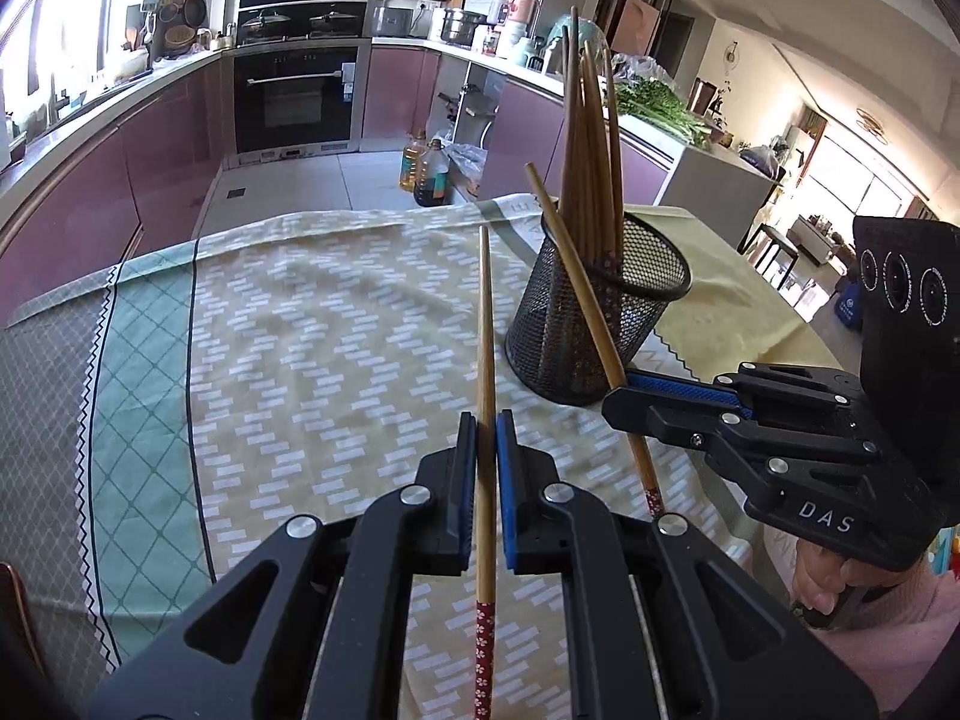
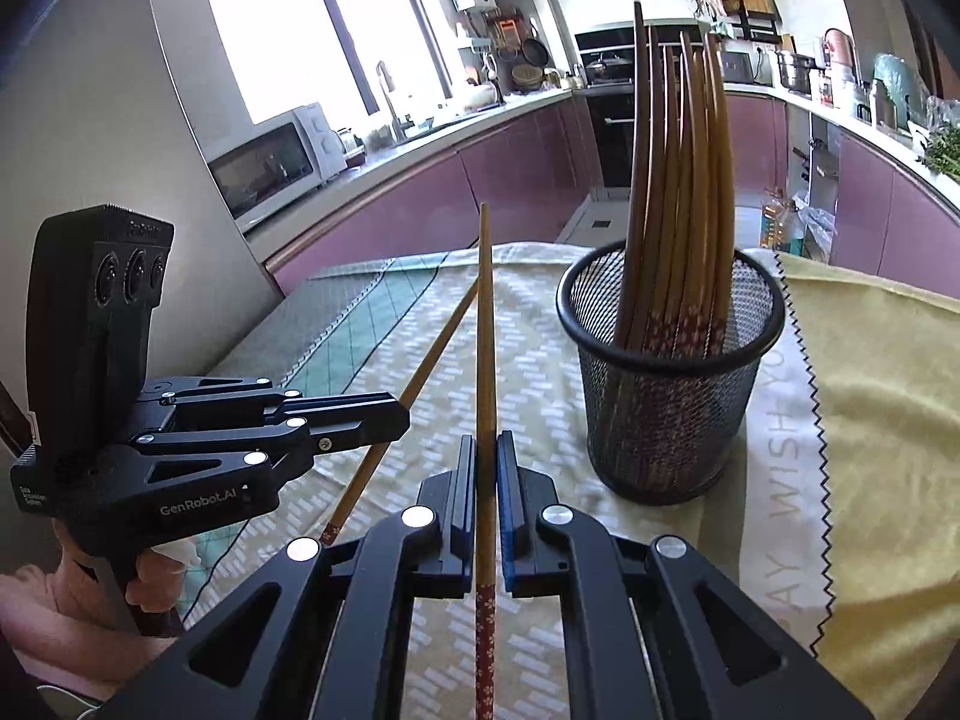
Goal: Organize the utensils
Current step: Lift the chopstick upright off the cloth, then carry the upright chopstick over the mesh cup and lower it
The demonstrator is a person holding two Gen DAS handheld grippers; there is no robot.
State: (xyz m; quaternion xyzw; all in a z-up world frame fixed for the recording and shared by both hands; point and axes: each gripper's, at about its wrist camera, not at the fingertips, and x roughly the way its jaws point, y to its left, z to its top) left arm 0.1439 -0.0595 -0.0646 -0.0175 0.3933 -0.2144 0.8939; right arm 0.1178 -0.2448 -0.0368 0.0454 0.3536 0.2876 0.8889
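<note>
Kitchen worktop (image 1: 336, 324) under patterned cloth: your left tool (image 1: 486, 438) and right tool (image 2: 487, 462) each clamp one chopstick (image 1: 487, 360); mesh holder (image 2: 669, 396) stands just right of both.

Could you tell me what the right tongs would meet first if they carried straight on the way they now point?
Probably the tablecloth. The right tongs, shut on a chopstick, aim down past the left of the mesh holder; the way there looks free, though depth is unclear.
</note>
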